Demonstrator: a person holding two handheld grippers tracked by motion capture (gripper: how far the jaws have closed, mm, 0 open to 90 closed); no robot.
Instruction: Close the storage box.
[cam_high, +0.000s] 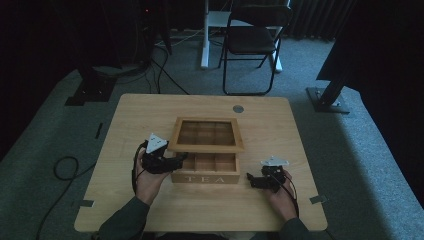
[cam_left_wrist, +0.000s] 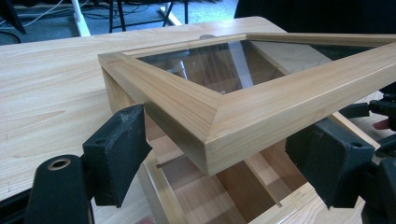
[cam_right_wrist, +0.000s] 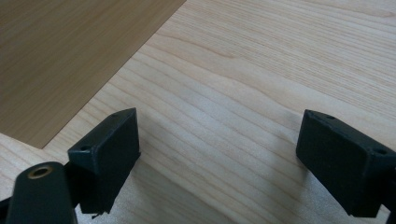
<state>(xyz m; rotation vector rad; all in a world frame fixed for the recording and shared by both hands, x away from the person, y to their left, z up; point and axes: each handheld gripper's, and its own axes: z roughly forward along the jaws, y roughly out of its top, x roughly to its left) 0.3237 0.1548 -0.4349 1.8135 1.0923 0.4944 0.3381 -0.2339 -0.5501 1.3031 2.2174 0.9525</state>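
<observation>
Left hand-held gripper (cam_high: 177, 161) at the left front corner of the light wooden tea box lettered "TEA" (cam_high: 205, 177), jaws spread wide and released, gripping nothing. Seen from the left gripper view, one corner of the glass-paned wooden lid (cam_left_wrist: 224, 100) between the two black pads (cam_left_wrist: 116, 151), neither pad pressing on it. Lid raised and tilted over the box, hinged toward the far side. Box standing near the middle of the pale wooden bench (cam_high: 130, 130), closer to the front edge. Under the lid, wooden dividers (cam_left_wrist: 261, 172) splitting the box into compartments; visible compartments bare wood, contents of the rest hidden by the lid. Right of the box, right hand-held gripper (cam_high: 255, 181) low over the bench, apart from the box, jaws likewise wide and released. Small grey round disc (cam_high: 238, 108) set in the bench near the far edge.
</observation>
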